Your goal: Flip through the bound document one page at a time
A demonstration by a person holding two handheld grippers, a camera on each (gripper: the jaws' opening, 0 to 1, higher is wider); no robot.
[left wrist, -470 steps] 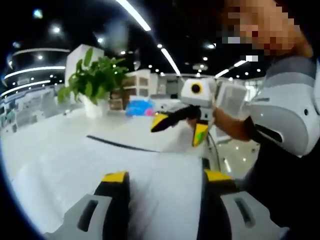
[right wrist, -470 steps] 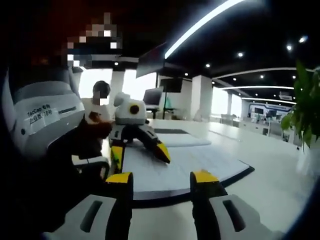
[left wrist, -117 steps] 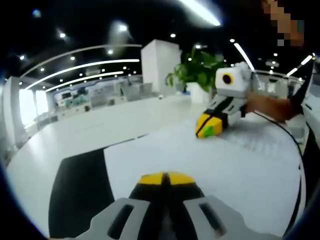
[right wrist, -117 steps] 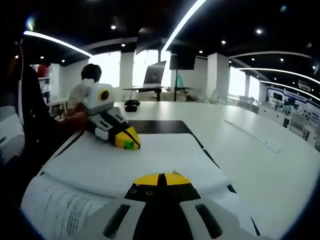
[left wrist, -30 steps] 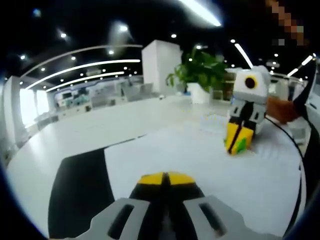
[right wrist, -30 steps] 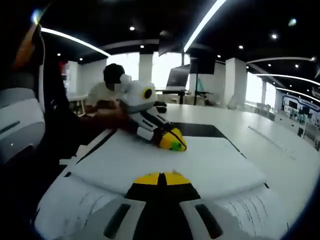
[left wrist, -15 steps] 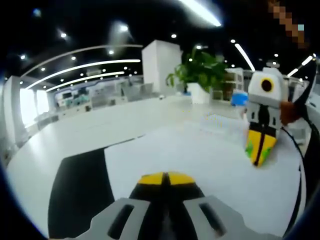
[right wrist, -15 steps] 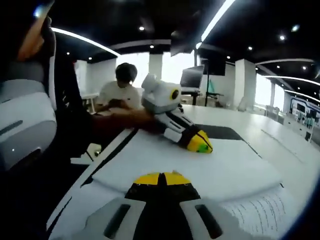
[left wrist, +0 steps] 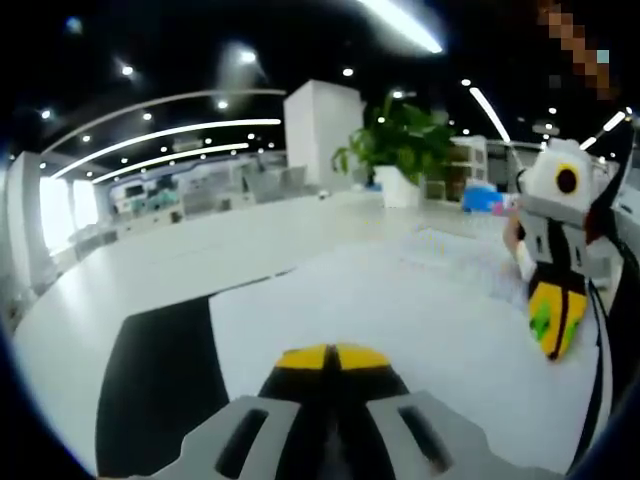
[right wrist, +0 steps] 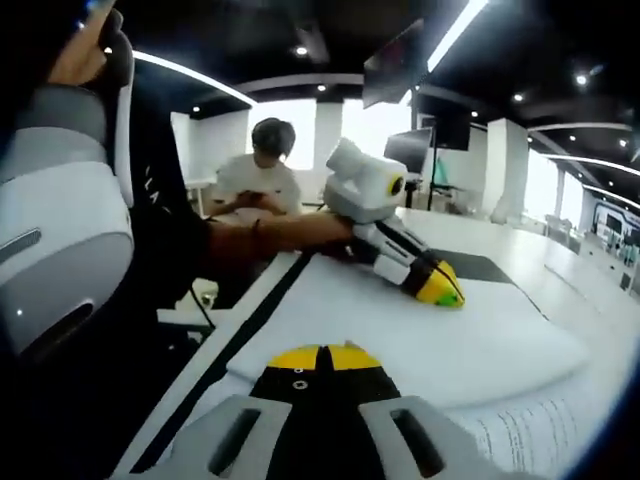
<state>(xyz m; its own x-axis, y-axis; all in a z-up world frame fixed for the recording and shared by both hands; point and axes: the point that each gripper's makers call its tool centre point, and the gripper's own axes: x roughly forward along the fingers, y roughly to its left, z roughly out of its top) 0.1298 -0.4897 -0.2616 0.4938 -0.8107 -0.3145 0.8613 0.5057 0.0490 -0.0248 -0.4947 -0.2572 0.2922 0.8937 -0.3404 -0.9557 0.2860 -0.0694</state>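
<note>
Left gripper view, near to far: the left gripper [left wrist: 335, 357] has its yellow-tipped fingers clenched together, tips resting on the white page of the bound document [left wrist: 400, 320], which lies open on the white bench [left wrist: 150, 270] over a black cover [left wrist: 160, 370]. Beyond it, the right gripper [left wrist: 553, 335] points down at the page's far side, fingers likewise closed; whether a sheet is pinched between them cannot be told. A potted plant [left wrist: 400, 145] stands behind. Right gripper view: printed text shows beneath a raised sheet [right wrist: 420, 320], on which the left gripper's tip rests. For a clean turn, the left tip should likely hold down the stack while the right lifts one sheet only.
</note>
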